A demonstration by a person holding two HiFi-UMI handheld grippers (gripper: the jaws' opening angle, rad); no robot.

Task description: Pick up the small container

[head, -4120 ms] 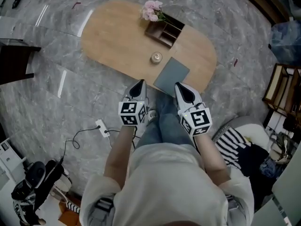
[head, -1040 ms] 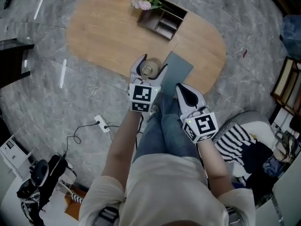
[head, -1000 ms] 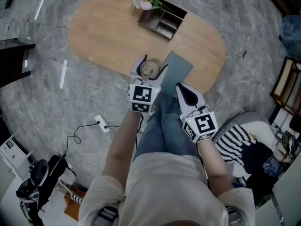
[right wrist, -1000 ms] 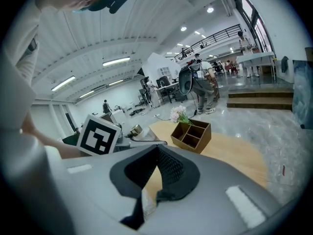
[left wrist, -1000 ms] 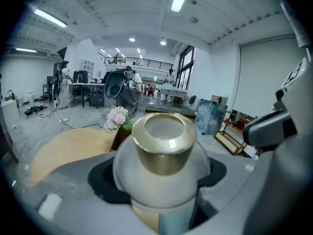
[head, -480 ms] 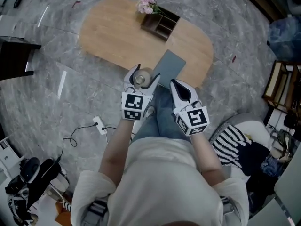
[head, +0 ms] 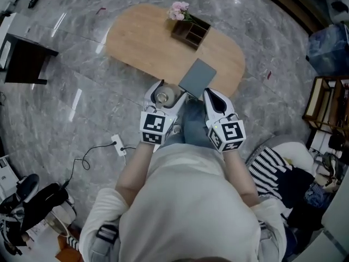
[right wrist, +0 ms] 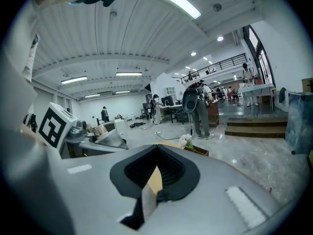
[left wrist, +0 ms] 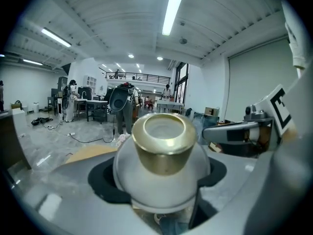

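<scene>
Between the left gripper's (head: 168, 91) wide-spread jaws sits the small container (left wrist: 161, 151), a round white pot with a gold neck, clamped by its sides near the wooden table's (head: 136, 37) edge. Beside it, the right gripper (head: 211, 96) is closed and empty.

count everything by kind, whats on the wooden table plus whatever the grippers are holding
small container, gripped by the left gripper, off the table: 1
wooden organizer box: 1
pink flower bunch: 1
grey flat pad at the table's near edge: 1
Total: 4
</scene>
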